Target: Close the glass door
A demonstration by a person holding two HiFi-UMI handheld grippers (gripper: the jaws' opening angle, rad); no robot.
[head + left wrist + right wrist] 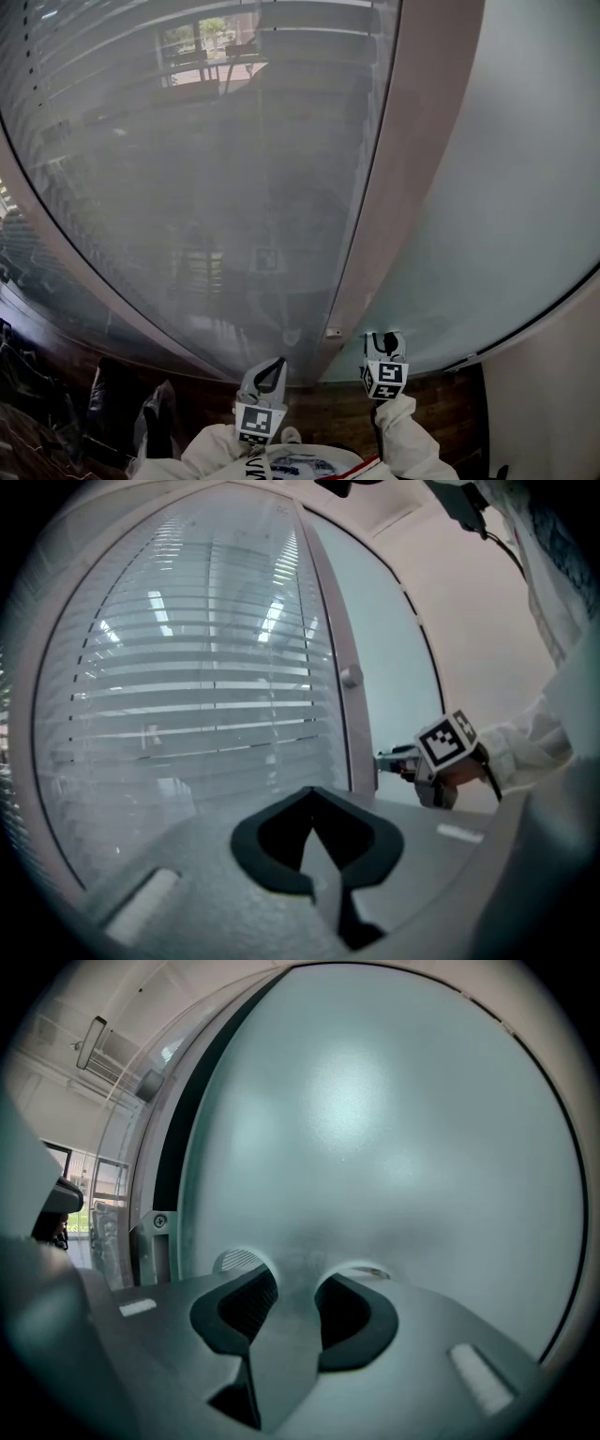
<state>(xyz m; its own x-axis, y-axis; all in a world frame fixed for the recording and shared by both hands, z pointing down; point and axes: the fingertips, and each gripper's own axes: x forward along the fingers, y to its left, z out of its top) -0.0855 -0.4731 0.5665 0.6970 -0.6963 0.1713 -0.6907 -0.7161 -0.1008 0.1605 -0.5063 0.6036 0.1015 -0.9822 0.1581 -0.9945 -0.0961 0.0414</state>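
Sleeve point(412, 441): white, at the bottom edge of the head view, behind the right-hand tool.
Left gripper point(312, 791): bottom centre of the head view; its 2 jaws were pressed together at the tips with nothing between them, and there was free air on both sides.
Right gripper point(295, 1279): just to the right, its 2 jaws spread and empty; the tips were at the frosted pane low down, but contact could not be told.
Floor point(328, 408): dark wood, a narrow strip under both tools.
Glass door point(487, 187): a frosted pane that filled the right half of the head view.
Dark strip point(173, 1147): ran along the door's left edge in the right gripper view.
Frame point(412, 141): a wide pale post from upper right to bottom centre, beside the door's edge.
Knob point(352, 677): small and round, on that post.
Clear pane point(187, 187): left of the post, with slatted blinds behind it.
Wall point(553, 403): pale, in the lower right corner, close to the door's far edge.
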